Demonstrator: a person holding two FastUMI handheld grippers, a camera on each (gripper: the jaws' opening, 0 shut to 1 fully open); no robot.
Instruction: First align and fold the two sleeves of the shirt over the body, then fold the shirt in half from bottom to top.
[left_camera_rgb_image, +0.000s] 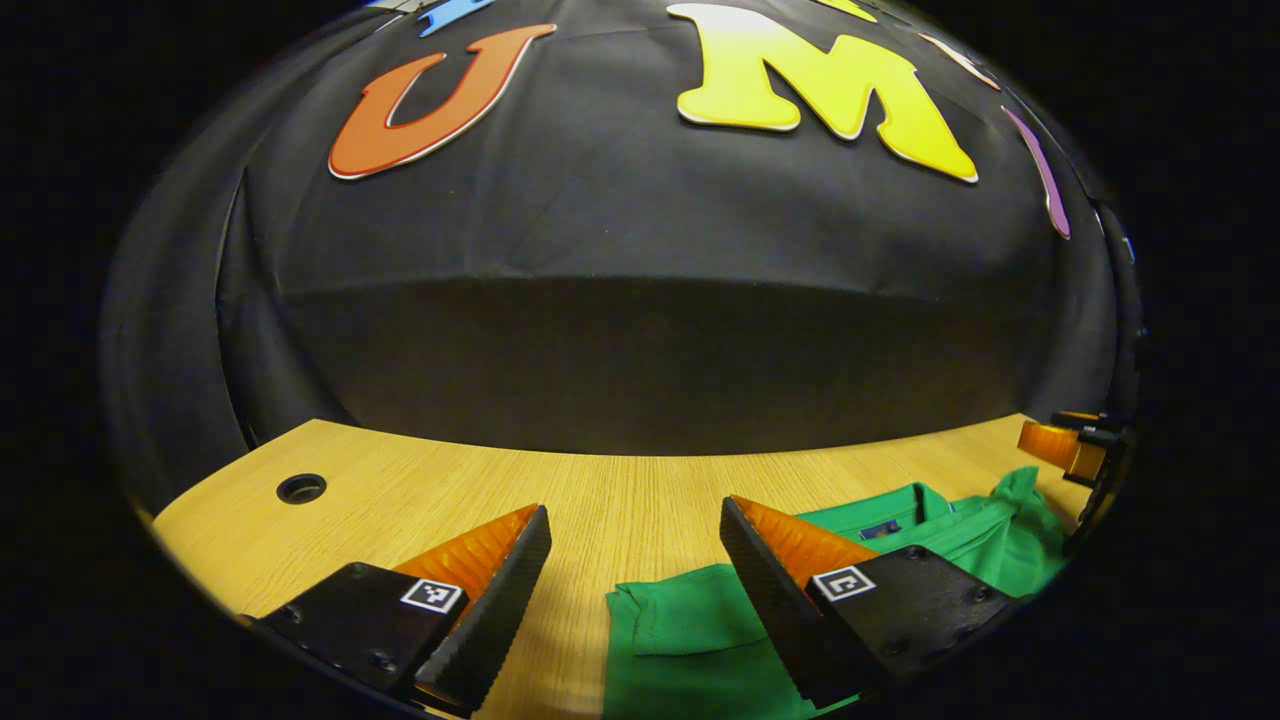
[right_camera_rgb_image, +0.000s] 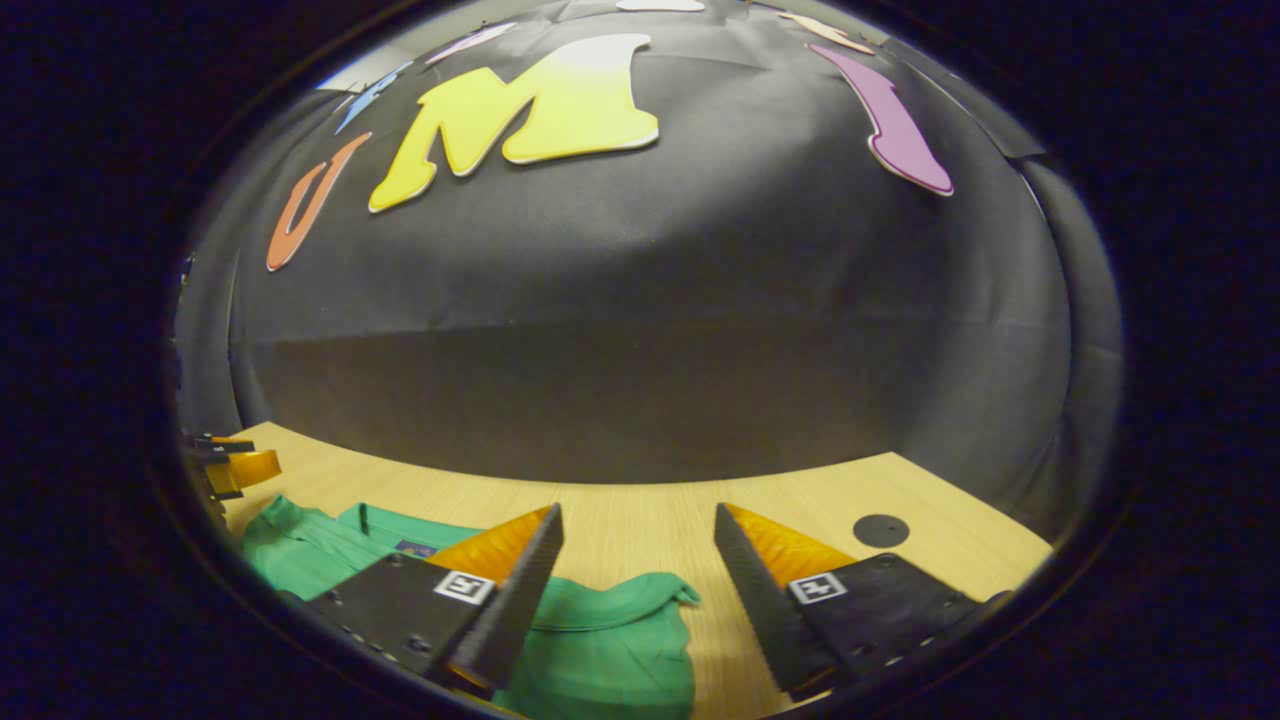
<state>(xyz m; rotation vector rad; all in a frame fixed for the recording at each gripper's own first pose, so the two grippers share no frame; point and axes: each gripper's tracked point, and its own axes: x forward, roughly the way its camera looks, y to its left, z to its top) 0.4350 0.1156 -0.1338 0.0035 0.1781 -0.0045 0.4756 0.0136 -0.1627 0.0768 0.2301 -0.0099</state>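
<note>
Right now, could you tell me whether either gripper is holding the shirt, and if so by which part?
Nothing is held. The left gripper and the right gripper are both open, with bare table between their fingers; the green shirt lies flat on it.

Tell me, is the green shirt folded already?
Cannot tell: the green shirt lies on the table, one sleeve spread outward.

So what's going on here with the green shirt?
A person holds a gripper in each hand over a wooden table, about to fold a green shirt lying flat on it. The left gripper and right gripper are both open, one near each sleeve, and grip nothing. No fold is visible yet.
</note>
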